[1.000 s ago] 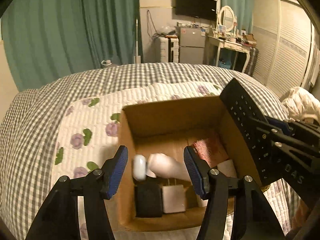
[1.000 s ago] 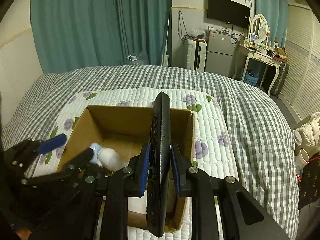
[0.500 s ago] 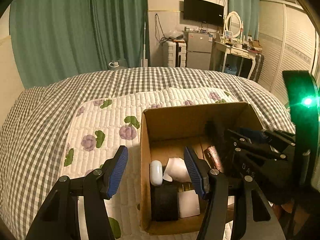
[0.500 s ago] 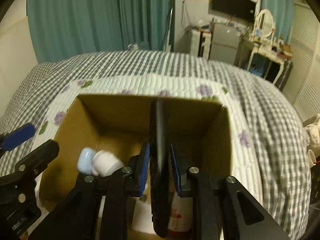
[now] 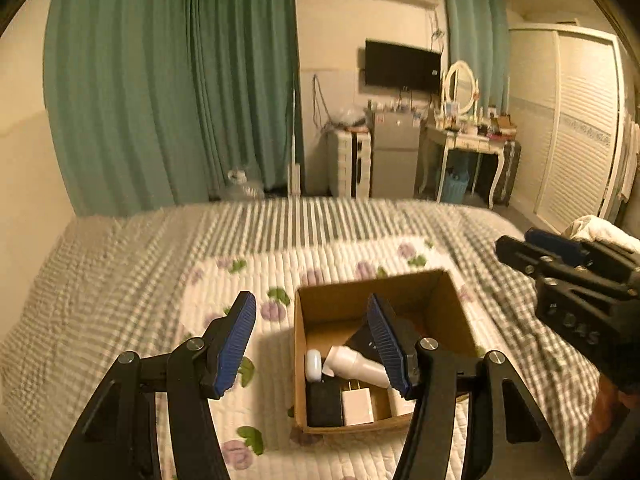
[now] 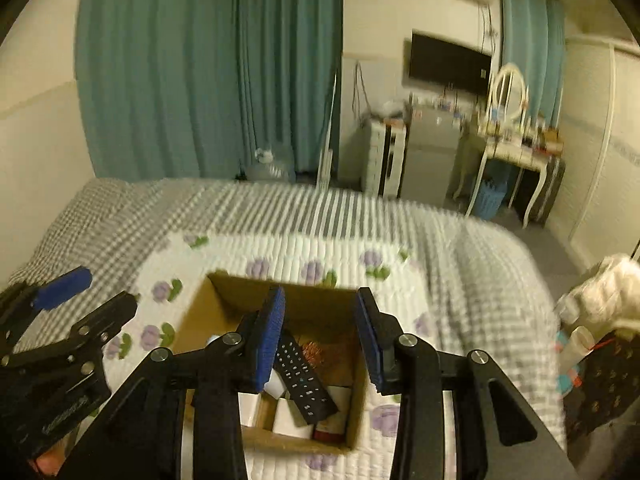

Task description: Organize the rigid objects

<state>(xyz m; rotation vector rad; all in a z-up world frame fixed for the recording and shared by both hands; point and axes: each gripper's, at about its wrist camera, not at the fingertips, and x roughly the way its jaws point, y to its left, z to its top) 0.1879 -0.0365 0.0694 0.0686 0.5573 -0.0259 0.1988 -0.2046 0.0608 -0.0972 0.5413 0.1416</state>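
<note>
The right tool point(image 6: 320, 340), which a second ago was clamped on the remote point(image 6: 305, 380), now stands wide open and empty above the box point(image 6: 360, 400). The remote has gone from between the fingers and lies inside, so its placement looks done, and both tools have lifted back from the box compared with a moment before.

The left tool point(image 5: 312, 344) is also spread wide with nothing in it, as it was earlier; it hangs over the box's left edge.

The remote lies button-face up on top of the other contents, resting across white blocks point(image 6: 294, 420) and beside a reddish item point(image 6: 330, 428). Its long axis runs diagonally: the far end points toward the box's back left, the near end toward the front right corner, and it seems to slope, not lie flat. In the left view only a dark part of it shows behind the right finger, next to a white bottle point(image 5: 354, 364) and an earbud case point(image 5: 314, 364).

The box sits on a floral quilt point(image 5: 248, 280) on the bed. Nothing more to sort shows on the quilt near it.
</note>
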